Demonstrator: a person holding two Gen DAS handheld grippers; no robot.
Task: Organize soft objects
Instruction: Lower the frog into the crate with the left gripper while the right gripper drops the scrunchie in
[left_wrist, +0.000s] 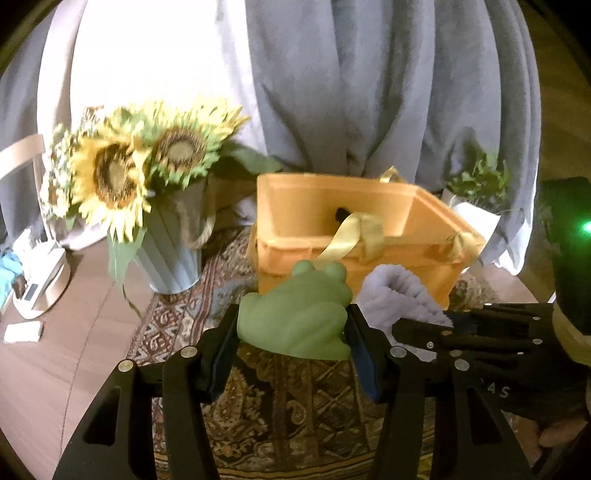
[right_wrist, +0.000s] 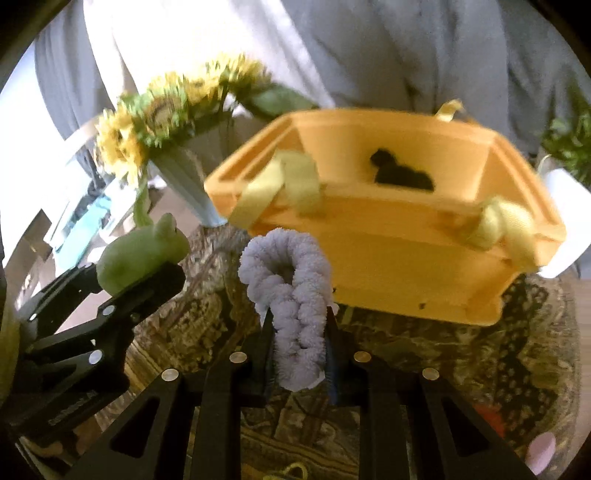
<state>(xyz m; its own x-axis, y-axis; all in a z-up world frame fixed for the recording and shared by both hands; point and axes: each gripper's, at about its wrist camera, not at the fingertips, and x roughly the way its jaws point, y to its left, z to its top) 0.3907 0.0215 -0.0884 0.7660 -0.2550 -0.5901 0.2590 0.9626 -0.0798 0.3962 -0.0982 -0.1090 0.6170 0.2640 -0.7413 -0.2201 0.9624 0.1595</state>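
Carry step: left gripper (left_wrist: 293, 334) clamps green frog toy (left_wrist: 299, 314), right gripper (right_wrist: 299, 350) pinches lilac chenille piece (right_wrist: 291, 299), both just short of orange bin (right_wrist: 406, 236) (something dark already inside). Next: lift over near rim, release

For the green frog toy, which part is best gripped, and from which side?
Across its broad body, as the left gripper does: pads on the two flanks of the frog, coming from behind its rear. The flanks look wider and flatter than the bumpy head.
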